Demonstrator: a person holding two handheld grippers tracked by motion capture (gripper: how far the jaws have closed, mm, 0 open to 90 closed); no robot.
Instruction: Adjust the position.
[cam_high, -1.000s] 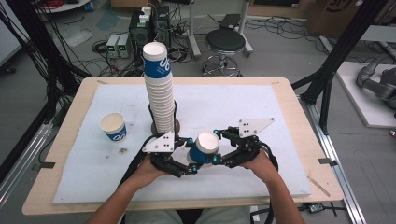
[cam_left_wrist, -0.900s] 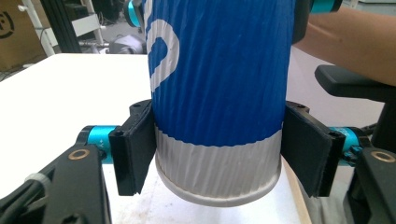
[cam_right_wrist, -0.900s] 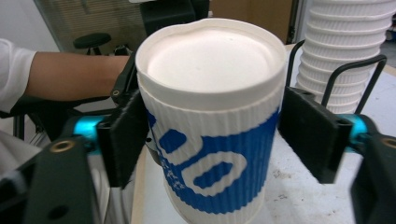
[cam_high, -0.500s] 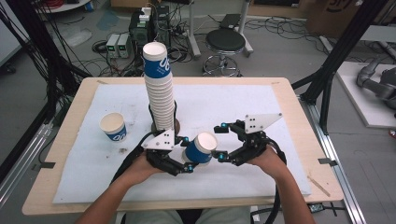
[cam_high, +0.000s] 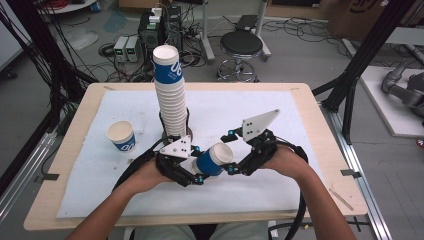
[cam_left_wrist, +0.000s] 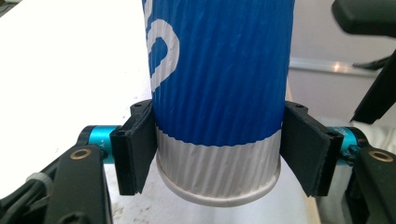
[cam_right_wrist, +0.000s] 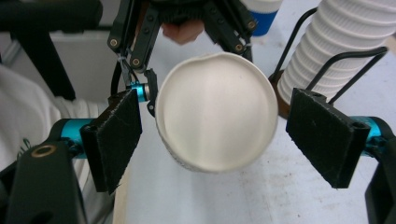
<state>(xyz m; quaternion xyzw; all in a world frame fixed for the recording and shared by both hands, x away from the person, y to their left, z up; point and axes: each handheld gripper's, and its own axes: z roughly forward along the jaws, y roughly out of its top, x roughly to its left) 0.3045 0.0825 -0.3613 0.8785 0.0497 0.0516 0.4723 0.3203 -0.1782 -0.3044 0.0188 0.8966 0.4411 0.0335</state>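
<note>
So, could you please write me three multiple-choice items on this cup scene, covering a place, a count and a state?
1. Where does the single upright cup stand?
A. left of the cup stack
B. right of the stack
C. on the stool

2. How many cups are apart from the stack?
A. one
B. two
C. four

3. What grips the tilted cup?
A. the right gripper
B. the left gripper
C. both

Key: 1 A, it stands by the table's left side; 2 B, one stands alone, one is held; 3 B, the left pads press its base, while the right jaws have just opened and stand clear.
</note>
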